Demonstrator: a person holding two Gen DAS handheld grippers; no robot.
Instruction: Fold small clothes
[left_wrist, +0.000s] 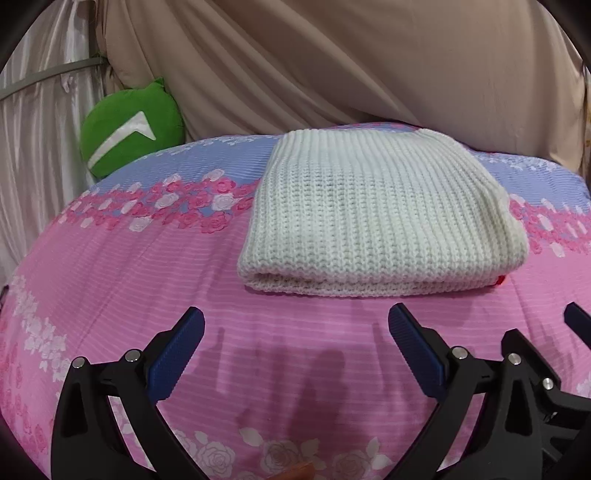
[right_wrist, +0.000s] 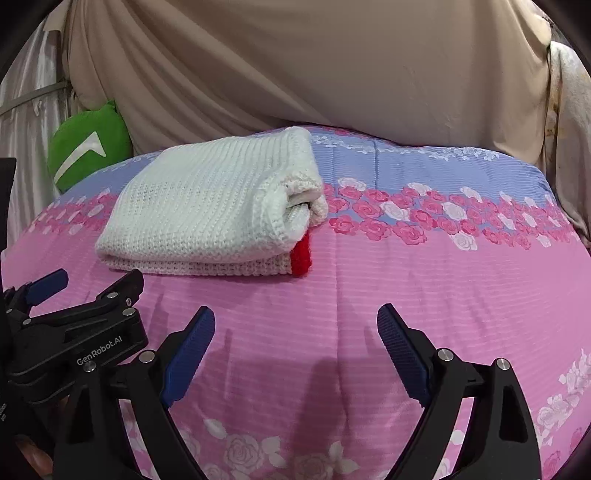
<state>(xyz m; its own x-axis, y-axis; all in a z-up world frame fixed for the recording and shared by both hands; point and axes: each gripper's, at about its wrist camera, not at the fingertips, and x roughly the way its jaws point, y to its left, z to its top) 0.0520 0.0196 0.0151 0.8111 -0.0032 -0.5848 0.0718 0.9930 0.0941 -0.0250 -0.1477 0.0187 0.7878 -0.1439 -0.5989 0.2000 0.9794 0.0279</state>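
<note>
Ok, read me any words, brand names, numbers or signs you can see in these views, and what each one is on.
"GenRobot.AI": on the black body of the left tongs, seen from the right wrist.
Small white print at the far left edge of that view: too small and cut off to read.
White arrow-like mark, no letters: on the green plush.

knit garment (left_wrist: 380, 218) on bedspread (left_wrist: 147, 280) | cushion (left_wrist: 129, 136) behind-left

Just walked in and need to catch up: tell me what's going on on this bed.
A person is folding small clothes with two handheld grippers. The white knit garment lies folded on the pink floral bedspread, a red trim showing at one corner. The left gripper and right gripper are both open, empty, and short of the garment.
</note>
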